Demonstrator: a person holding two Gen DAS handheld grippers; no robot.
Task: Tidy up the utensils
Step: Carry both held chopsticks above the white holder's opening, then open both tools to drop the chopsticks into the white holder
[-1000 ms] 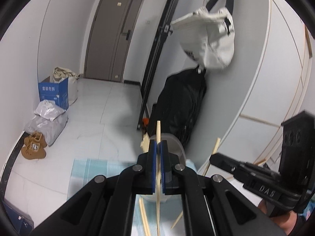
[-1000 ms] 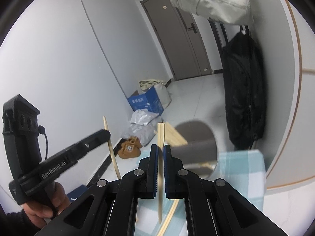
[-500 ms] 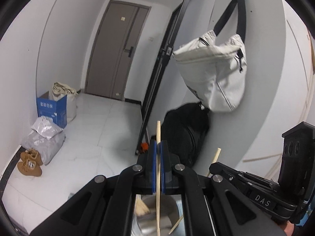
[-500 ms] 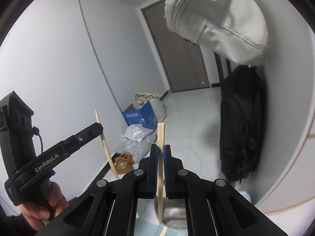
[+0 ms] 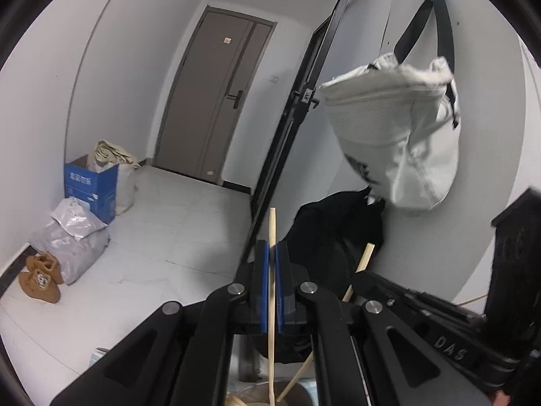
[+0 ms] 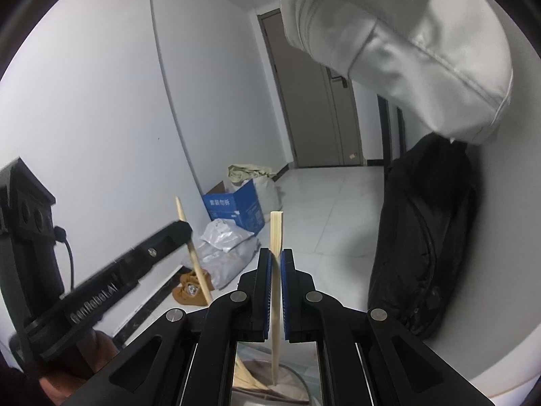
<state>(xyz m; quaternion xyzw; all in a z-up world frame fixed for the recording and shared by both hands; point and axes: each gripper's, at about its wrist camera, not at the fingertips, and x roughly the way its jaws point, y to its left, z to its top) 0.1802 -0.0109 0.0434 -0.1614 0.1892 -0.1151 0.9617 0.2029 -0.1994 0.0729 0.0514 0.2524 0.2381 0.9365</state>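
My left gripper [image 5: 270, 250] is shut on a pale wooden chopstick [image 5: 271, 226] that stands upright between its blue pads, its lower end over a metal cup [image 5: 297, 394] at the bottom edge. In the right wrist view my right gripper [image 6: 276, 257] is shut on a second chopstick [image 6: 276, 230], whose lower tip hangs inside the metal cup [image 6: 297, 379] beside loose chopsticks [image 6: 245, 377]. Each gripper shows in the other's view: the right gripper [image 5: 360, 275] with its chopstick [image 5: 364, 257], and the left gripper [image 6: 182, 228] with its stick [image 6: 194, 253], held by a hand [image 6: 50, 387].
A white bag [image 5: 399, 128] hangs on the wall over a black bag [image 5: 338, 237]. A black pole [image 5: 287, 135] leans by the grey door [image 5: 216, 108]. On the floor to the left are a blue box [image 5: 89, 182], grey sacks [image 5: 71, 240] and brown shoes [image 5: 39, 277].
Both views have swung upward: the metal cup and checked cloth slid toward the bottom edge and the cloth left view. Each gripper kept its chopstick throughout.
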